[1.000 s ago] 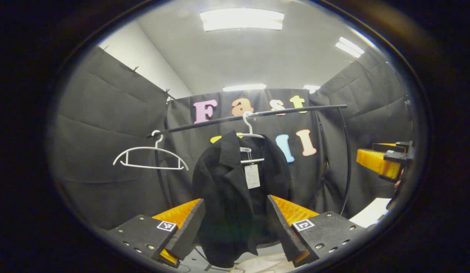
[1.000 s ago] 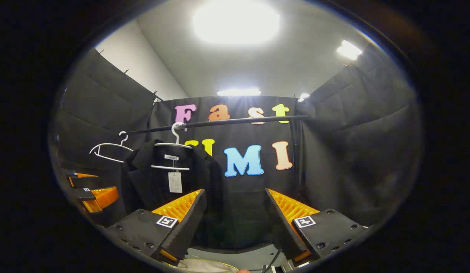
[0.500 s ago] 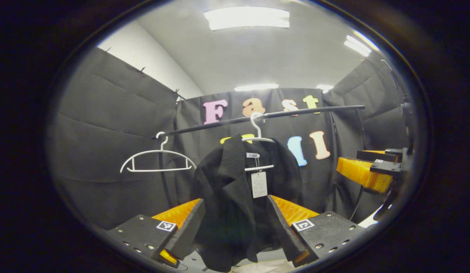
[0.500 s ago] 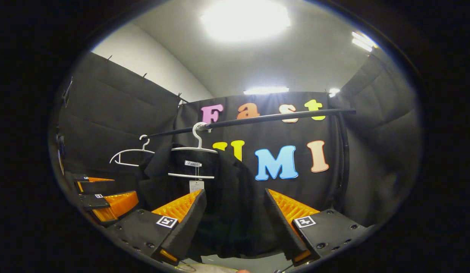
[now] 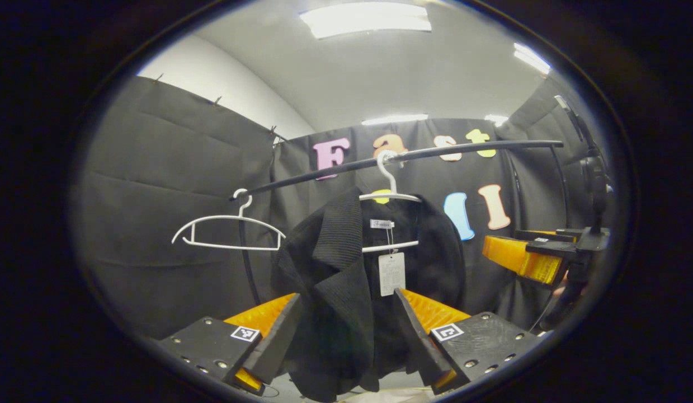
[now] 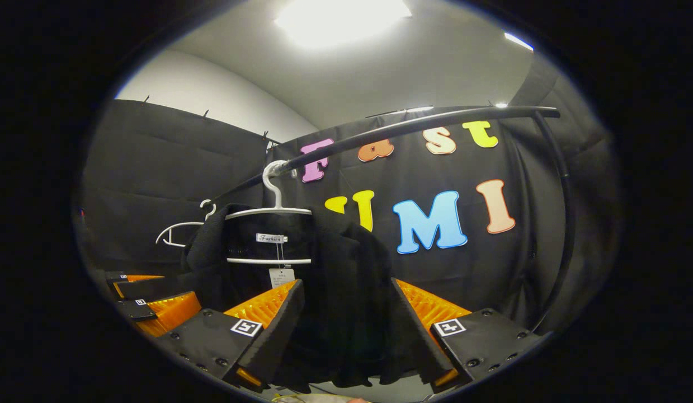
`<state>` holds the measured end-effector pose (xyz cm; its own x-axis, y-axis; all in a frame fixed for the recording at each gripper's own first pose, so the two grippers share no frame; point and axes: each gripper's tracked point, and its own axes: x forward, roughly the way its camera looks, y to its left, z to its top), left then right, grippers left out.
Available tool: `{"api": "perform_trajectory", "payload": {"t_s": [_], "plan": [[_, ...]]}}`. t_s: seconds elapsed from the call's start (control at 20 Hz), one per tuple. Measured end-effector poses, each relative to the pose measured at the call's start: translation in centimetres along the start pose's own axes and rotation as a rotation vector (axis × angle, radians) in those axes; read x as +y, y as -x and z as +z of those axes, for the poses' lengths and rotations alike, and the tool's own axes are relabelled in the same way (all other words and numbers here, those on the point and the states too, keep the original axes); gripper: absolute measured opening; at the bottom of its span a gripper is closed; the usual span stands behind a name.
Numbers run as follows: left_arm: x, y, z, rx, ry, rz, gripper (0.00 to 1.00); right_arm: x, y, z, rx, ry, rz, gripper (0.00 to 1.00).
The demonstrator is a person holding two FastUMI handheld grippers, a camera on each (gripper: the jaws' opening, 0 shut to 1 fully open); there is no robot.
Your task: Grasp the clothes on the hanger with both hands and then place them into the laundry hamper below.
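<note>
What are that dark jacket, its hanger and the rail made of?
Black jacket: looks like a matte ribbed knit, with fine ridges along the lapel. White hanger: thin and smooth, maybe plastic or coated wire. Rail: dark, slightly glossy tube, likely metal.

Both views near—facing jacket (image 5: 346,291)

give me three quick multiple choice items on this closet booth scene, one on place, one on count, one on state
1. Where does the black jacket hang?
A. on a white hanger on the rail
B. in a hamper
C. on the floor

2. How many white hangers are on the rail?
A. one
B. two
C. four

3. How is the left tool?
A. shut on the jacket
B. open, fingers either side of the jacket
C. shut on the rail

Answers: 1 A, the hanger hook sits over the rail. 2 B, an empty hanger hangs beside the jacket's. 3 B, a wide gap shows between its fingers.
</note>
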<state>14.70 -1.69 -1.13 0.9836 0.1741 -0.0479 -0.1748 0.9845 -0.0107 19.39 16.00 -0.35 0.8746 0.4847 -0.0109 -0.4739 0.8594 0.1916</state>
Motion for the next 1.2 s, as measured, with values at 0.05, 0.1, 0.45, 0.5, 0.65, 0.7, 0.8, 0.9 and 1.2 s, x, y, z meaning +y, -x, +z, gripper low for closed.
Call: {"api": "perform_trajectory", "payload": {"t_s": [0.05,0.1,0.45,0.5,0.65,0.7,0.8,0.9,1.2], "plan": [[-0.1,-0.6,-0.3,0.008,0.005,0.006,0.94,-0.1,-0.9,-0.1,0.003,-0.006,0.007,0.95],[-0.1,-1.2,-0.5,0.016,0.008,0.014,0.94,-0.2,-1.7,-0.3,0.008,-0.01,0.015,0.95],[-0.1,-4.3,-1.5,0.046,-0.009,0.054,0.94,-0.4,-7.0,-1.7,0.05,-0.041,0.055,0.93],[-0.3,-4.8,-1.6,0.05,-0.007,0.055,0.94,-0.1,-7.1,-1.9,0.059,-0.042,0.068,0.96],[-0.6,-5.8,-1.6,0.052,-0.018,0.059,0.94,0.3,-9.0,-2.4,0.073,-0.039,0.09,0.93],[-0.8,-6.2,-1.6,0.051,-0.026,0.06,0.94,0.6,-9.6,-2.7,0.082,-0.04,0.101,0.93],[-1.1,-6.8,-1.4,0.046,-0.038,0.063,0.94,1.3,-10.5,-3.3,0.104,-0.043,0.125,0.98],[-1.2,-7.4,-1.5,0.049,-0.041,0.072,0.94,1.7,-11.3,-3.9,0.131,-0.052,0.143,0.98],[-0.9,-8.7,-3.2,0.102,-0.044,0.115,0.64,2.1,-12.6,-3.9,0.163,-0.148,0.154,0.79]]}}
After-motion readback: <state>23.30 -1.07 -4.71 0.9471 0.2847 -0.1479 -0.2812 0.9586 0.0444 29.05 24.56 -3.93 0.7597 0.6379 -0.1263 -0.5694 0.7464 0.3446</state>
